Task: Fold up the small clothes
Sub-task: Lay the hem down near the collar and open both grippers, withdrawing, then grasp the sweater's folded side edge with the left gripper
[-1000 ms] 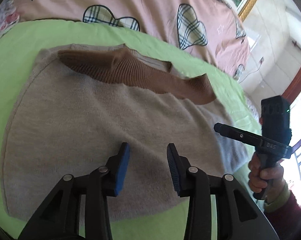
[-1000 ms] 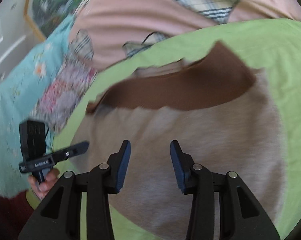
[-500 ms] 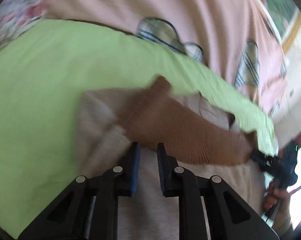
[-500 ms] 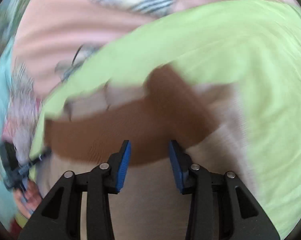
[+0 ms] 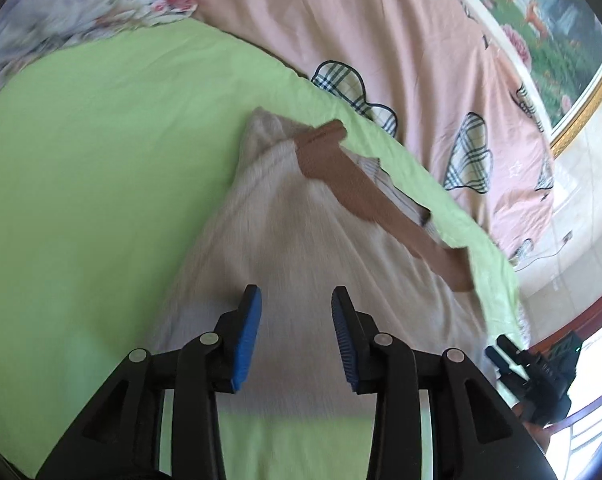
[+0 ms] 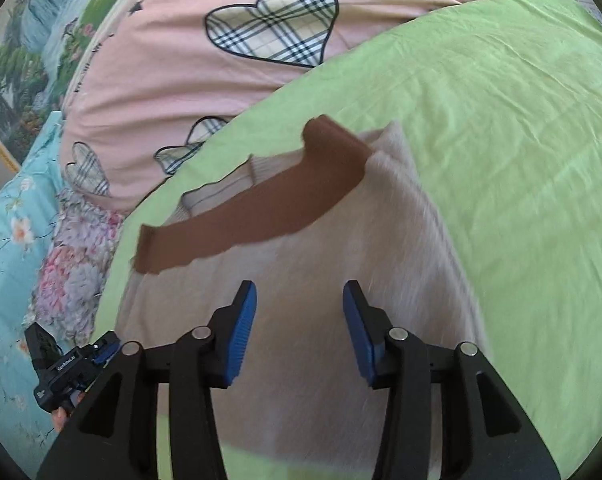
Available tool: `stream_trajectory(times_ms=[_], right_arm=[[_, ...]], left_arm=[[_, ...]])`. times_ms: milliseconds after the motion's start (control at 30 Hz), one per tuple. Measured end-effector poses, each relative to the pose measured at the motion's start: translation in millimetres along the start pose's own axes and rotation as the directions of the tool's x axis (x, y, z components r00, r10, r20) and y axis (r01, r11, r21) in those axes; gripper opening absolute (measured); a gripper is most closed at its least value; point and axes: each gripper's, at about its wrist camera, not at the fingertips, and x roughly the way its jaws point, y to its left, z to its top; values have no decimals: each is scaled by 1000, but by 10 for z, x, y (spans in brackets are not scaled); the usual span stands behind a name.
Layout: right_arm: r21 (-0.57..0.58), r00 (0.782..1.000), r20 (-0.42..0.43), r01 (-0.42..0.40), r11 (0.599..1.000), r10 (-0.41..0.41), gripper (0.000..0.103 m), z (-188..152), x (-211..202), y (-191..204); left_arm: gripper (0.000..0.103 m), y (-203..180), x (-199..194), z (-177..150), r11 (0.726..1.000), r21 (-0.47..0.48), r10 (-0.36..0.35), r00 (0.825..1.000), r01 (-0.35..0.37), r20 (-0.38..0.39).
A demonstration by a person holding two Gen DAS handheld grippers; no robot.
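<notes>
Motion blur smears the pale beige knitted garment [image 5: 301, 240] in both wrist views, so its weave cannot be read. Its near hem is hidden behind the black gripper arms, and its brown ribbed band [image 6: 253, 216] covers part of the neckline. The pink quilt with plaid hearts [image 6: 181, 60] and the gold-framed landscape painting [image 5: 561, 40] are cut off by the picture's edge. The person's hand [image 6: 61, 414] holding the other gripper shows only as a sliver.
</notes>
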Motion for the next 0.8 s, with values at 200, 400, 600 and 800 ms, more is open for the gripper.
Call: stream_trajectory(times_ms=[200, 400, 600, 800], right_arm=[[11, 998, -41, -49, 999, 49, 51, -501, -150, 154], [-11, 995, -81, -65, 998, 64, 52, -793, -190, 281], [-34, 992, -99, -82, 996, 78, 52, -943, -223, 396], [-48, 990, -110, -89, 995, 83, 53, -989, -227, 445]], left_arm=[[37, 39, -210, -473, 999, -34, -32, 998, 30, -54], [37, 123, -278, -729, 998, -54, -35, 995, 30, -94], [42, 147, -311, -824, 997, -69, -35, 995, 29, -93], [45, 175, -235, -758, 993, -114, -53, 995, 42, -90]])
